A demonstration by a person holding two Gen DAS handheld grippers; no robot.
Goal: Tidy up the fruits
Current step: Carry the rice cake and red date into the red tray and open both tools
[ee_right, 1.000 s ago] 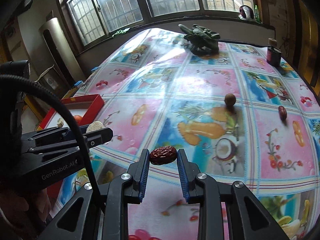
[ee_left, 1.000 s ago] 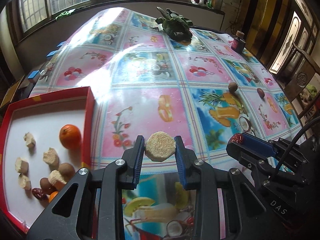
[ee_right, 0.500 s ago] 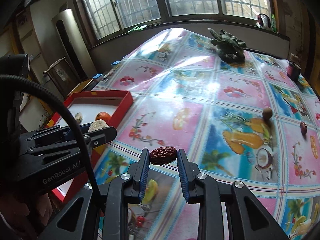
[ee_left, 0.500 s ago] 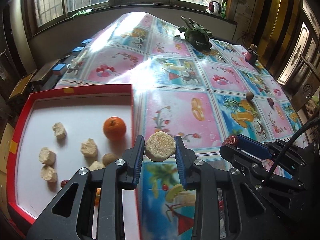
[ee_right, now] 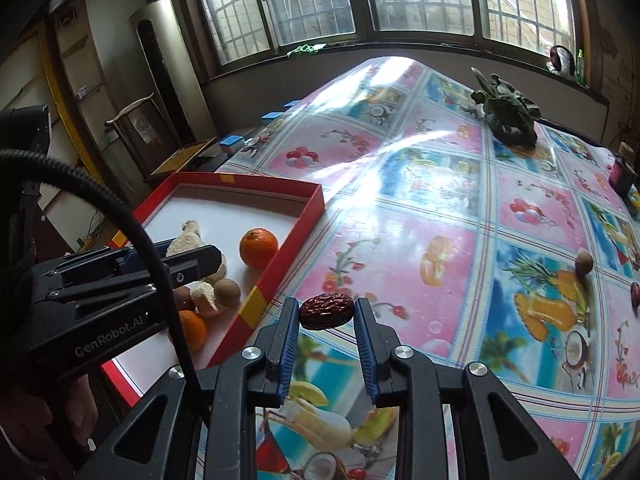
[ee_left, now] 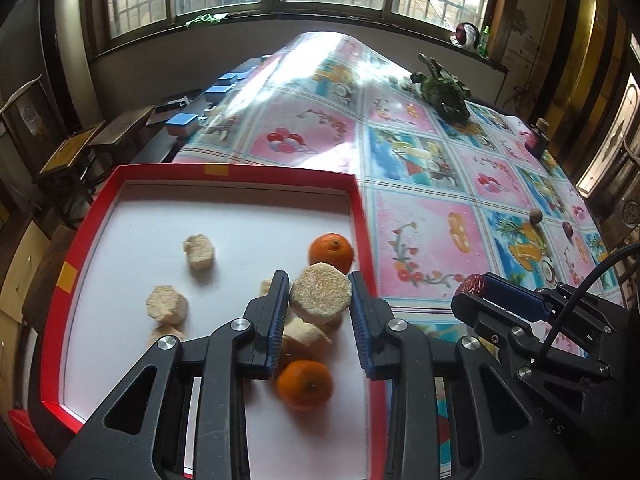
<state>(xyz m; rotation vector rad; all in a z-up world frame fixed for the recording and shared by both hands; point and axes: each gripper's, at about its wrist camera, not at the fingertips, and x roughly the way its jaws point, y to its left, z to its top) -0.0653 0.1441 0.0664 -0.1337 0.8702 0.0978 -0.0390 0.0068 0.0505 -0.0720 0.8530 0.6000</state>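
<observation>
My left gripper (ee_left: 319, 296) is shut on a round beige slice (ee_left: 321, 293) and hangs over the right side of the red tray (ee_left: 236, 171). The tray has a white floor and holds two oranges (ee_left: 331, 253), several beige chunks (ee_left: 199, 251) and small brown fruits. My right gripper (ee_right: 326, 312) is shut on a dark red date (ee_right: 327, 311) above the tablecloth, just right of the tray's near corner (ee_right: 256, 304). Seen from the left wrist, the right gripper (ee_left: 476, 286) sits to the right with the date at its tip. A brown round fruit (ee_right: 584, 261) and a dark date (ee_right: 635, 293) lie on the cloth at the right.
The table has a glossy fruit-print cloth (ee_right: 420, 208). A leafy green bundle (ee_right: 508, 114) and a dark jar (ee_right: 622, 170) stand at its far side. Blue boxes (ee_left: 182, 122) and wooden furniture stand left of the table, below the windows.
Both grippers have moved left with their loads. The left one went from over the cloth to over the tray; the right one came up beside the tray's corner.
</observation>
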